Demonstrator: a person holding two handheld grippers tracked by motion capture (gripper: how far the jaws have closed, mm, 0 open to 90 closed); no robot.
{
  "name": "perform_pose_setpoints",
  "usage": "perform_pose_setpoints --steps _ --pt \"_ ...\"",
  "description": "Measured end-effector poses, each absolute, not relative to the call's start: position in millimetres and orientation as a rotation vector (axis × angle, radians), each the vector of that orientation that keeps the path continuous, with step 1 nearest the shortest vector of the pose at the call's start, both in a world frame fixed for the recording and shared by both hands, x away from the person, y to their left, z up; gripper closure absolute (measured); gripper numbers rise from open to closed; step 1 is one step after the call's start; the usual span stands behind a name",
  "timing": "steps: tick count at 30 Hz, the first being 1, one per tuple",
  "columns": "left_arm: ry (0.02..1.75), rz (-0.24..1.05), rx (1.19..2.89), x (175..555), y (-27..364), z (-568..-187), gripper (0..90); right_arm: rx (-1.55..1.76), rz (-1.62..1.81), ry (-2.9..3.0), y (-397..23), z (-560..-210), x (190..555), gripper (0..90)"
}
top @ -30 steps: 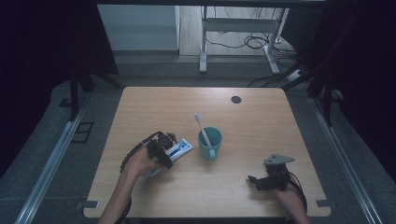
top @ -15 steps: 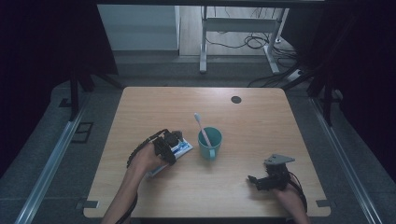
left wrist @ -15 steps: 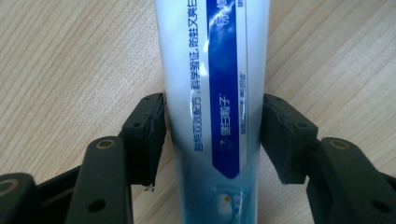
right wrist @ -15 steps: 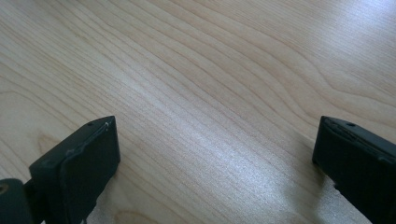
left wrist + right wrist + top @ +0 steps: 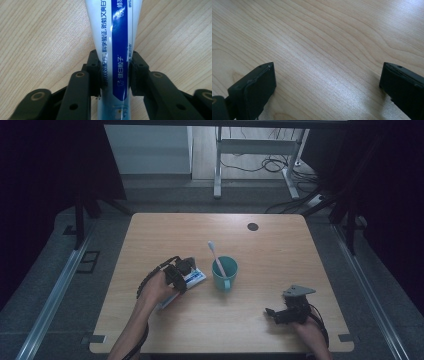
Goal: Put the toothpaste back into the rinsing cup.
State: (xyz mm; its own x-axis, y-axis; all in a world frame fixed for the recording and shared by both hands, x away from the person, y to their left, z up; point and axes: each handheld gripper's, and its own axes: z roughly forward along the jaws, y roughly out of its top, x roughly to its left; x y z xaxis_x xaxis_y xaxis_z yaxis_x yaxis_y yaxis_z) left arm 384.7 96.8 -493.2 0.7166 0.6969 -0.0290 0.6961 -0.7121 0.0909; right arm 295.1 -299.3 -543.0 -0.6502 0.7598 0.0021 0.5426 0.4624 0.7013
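Near edge, 5 o'clock of the light wooden table [image 5: 280,245]: the right gripper [image 5: 274,314] rests low over bare wood. In the right gripper view its two black jaws stand wide apart with nothing between them. Judgement: it is parked clear of the work so that the other hand has room.

Near-left, 7 to 8 o'clock: the left gripper [image 5: 186,276] is clamped on a white and blue plastic toothpaste tube [image 5: 117,50]. In the left gripper view both jaw pads press the tube's two sides, and the tube runs straight out along the jaw axis toward 12 o'clock of that view. The wood grain shows close behind it; whether the tube touches the table cannot be told. In the high view one end of the tube projects past the jaws toward 2 o'clock and the other end trails under the hand toward 7 o'clock. Judgement: a grip across the tube's narrow width keeps it from rolling or twisting.

Table centre: a teal ceramic mug [image 5: 225,272] stands upright just beside the tube's forward end, at 3 o'clock of the left gripper. A white and pink toothbrush [image 5: 216,256] leans in it, head up toward 11 o'clock.

Far side, 1 o'clock: a dark round cable port [image 5: 252,226].
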Motion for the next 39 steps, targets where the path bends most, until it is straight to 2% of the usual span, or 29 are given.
perform_pose_setpoints --steps 10,39 --pt "1.117 -0.012 2.771 381 107 -491 72.1 1.108 0.986 2.404 -299 -543 295 0.3" --pt "0.913 0.099 2.537 354 123 -453 72.3 1.108 0.986 2.404 -299 -543 295 0.3"
